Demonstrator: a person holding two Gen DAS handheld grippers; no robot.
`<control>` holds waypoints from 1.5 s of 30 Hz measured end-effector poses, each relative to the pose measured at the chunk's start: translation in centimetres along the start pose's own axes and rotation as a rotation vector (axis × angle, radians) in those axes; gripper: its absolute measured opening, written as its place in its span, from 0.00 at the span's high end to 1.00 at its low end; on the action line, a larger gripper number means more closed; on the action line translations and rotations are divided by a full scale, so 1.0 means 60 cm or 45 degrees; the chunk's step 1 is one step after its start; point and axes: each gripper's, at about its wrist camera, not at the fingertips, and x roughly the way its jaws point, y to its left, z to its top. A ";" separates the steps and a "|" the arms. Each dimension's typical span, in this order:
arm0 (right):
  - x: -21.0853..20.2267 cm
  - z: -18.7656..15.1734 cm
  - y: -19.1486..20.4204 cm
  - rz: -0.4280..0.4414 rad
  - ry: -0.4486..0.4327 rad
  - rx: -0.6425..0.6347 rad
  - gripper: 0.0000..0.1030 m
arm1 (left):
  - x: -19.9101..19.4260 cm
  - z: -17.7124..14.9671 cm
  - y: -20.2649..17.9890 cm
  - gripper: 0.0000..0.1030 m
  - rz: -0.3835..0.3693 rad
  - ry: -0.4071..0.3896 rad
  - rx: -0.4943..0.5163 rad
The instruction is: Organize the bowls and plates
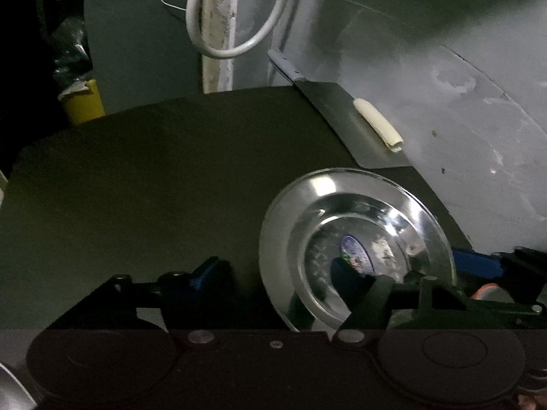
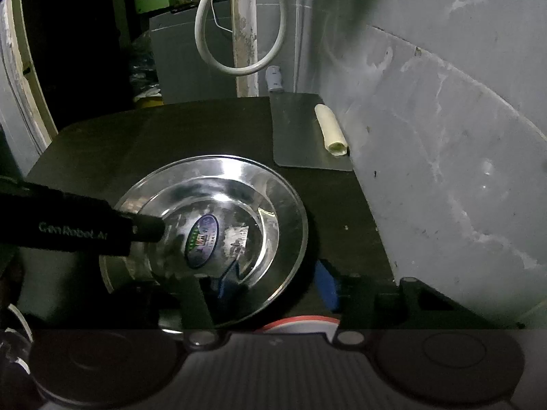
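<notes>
A shiny steel plate [image 1: 355, 246] with a blue oval sticker lies on the dark table [image 1: 136, 188]; it also shows in the right wrist view [image 2: 218, 232]. My left gripper [image 1: 273, 273] is open, its right finger over the plate's middle, its left finger off the plate. In the right wrist view that finger [image 2: 112, 227] reaches in from the left above the plate. My right gripper [image 2: 270, 290] is open around the plate's near right rim, one finger hidden under the plate. A blue pad of it shows in the left wrist view [image 1: 475, 261].
A flat metal sheet [image 2: 301, 136] with a cream roll [image 2: 330, 130] lies at the table's far right, against a grey wall [image 2: 444, 136]. A white hose loop [image 2: 239, 24] hangs behind the table. A yellow bin [image 1: 83, 102] stands at far left.
</notes>
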 end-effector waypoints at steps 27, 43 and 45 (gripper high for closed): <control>-0.106 0.024 0.040 0.054 -0.238 0.052 0.70 | -0.109 0.006 0.036 0.71 -0.085 -0.205 -0.057; -0.242 -0.036 0.114 0.158 -0.285 0.013 0.70 | -0.266 -0.097 0.067 0.71 -0.082 -0.271 0.000; -0.254 -0.051 0.119 0.169 -0.271 0.014 0.70 | -0.280 -0.118 0.069 0.71 -0.083 -0.263 0.005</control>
